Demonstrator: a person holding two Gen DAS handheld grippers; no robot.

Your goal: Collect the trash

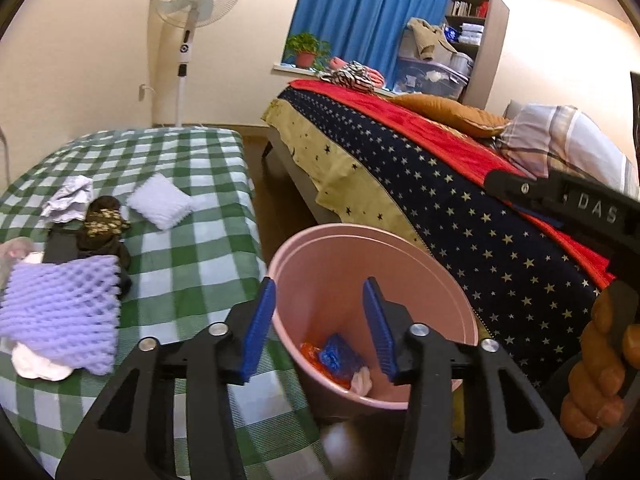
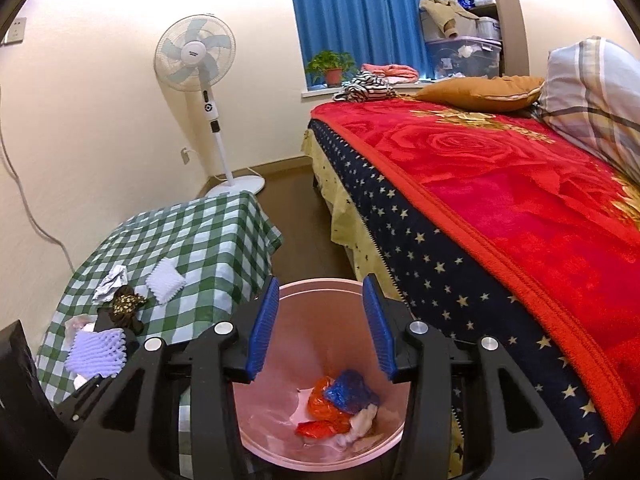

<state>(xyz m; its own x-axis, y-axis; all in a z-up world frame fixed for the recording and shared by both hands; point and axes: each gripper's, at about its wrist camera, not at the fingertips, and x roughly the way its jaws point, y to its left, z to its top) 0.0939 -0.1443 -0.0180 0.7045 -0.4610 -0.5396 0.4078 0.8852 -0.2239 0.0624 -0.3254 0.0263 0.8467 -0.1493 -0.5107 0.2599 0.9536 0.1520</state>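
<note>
In the left wrist view, the left gripper (image 1: 319, 320) is held partly open with nothing between its blue pads. Just beyond it a pink bin (image 1: 400, 264) stands upright, mouth up, with one blue wrapper (image 1: 338, 354) and one orange wrapper (image 1: 310, 354) inside. To the gripper's left, five scraps are counted on the checked table (image 1: 192, 264).

In the right wrist view, the right gripper (image 2: 322, 328) is seen over the bin (image 2: 320, 292), jaws apart and empty. The wrappers (image 2: 340, 404) lie directly below.
</note>
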